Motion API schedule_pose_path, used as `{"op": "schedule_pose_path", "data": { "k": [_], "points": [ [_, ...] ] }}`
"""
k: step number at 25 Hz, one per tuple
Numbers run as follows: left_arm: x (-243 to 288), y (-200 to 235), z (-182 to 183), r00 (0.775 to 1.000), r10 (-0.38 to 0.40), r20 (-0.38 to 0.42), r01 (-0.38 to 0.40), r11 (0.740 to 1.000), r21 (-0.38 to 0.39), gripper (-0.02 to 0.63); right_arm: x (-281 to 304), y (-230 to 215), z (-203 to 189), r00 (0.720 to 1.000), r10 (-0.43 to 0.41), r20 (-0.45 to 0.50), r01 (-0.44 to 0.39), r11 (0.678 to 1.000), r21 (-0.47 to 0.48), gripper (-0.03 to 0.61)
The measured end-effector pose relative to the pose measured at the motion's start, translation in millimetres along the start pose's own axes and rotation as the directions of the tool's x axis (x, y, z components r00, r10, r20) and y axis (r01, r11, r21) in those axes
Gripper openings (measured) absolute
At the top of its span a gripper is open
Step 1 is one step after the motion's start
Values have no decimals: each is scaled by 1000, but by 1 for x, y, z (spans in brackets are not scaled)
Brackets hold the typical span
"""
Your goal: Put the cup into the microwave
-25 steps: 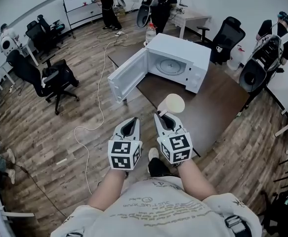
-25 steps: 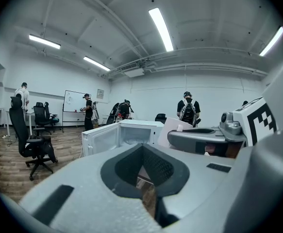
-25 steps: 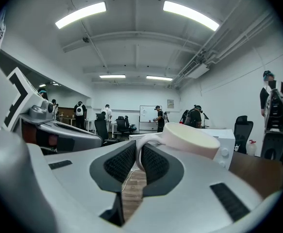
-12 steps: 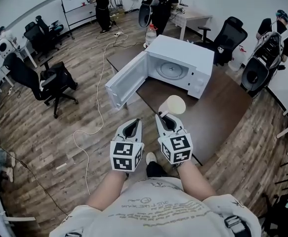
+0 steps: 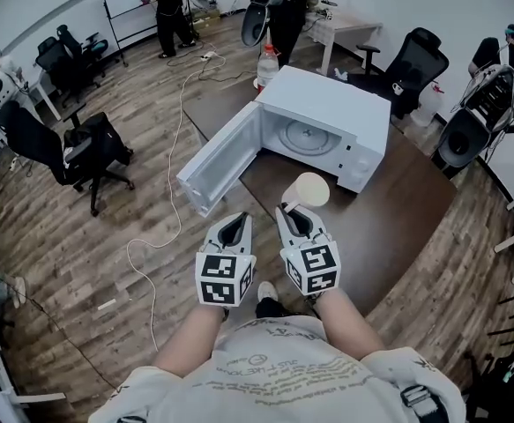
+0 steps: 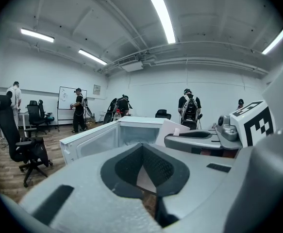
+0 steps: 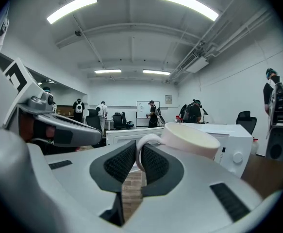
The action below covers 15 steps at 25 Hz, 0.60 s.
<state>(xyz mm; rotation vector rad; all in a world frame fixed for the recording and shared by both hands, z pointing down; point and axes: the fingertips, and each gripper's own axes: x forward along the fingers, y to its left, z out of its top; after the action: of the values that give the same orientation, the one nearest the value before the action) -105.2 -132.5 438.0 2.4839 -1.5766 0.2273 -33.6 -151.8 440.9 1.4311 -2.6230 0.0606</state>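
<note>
The right hand-held gripper (image 5: 288, 210) pinches the white cup (image 5: 310, 189) by its handle, near the open microwave (image 5: 331, 106). The left hand-held gripper (image 5: 235, 220) is closed, empty.

- The left hand-held gripper (image 5: 235, 218) and the right hand-held gripper (image 5: 287, 211) with the cup (image 5: 310, 189) have come nearer to the open microwave (image 5: 331, 113).
- Its door (image 5: 219, 161) is now close by the left one.

I hold my left gripper (image 5: 232, 224) and right gripper (image 5: 290, 211) side by side in front of me, both forearms stretched forward, both pointing nearly level. My left jaws are together, empty. My right jaws pinch the handle of the cup (image 5: 310, 189).
</note>
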Motion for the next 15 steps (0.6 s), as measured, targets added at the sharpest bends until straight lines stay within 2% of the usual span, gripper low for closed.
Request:
{"op": "schedule_pose_path", "data": {
  "k": [4,11,15],
  "points": [
    [27,9,7,1000,-4,-10,4,1000,-7,14,26,-21,1,1000,10,3,-10,1000,20,43],
    [78,25,15,999,-2,-41,2,1000,10,14,72,-59,-9,1000,8,-11,-8,1000,-25,43],
    [110,31,20,998,-12,-54,13,1000,19,14,104,-91,-28,999,-25,-39,22,998,-58,43]
  ]
}}
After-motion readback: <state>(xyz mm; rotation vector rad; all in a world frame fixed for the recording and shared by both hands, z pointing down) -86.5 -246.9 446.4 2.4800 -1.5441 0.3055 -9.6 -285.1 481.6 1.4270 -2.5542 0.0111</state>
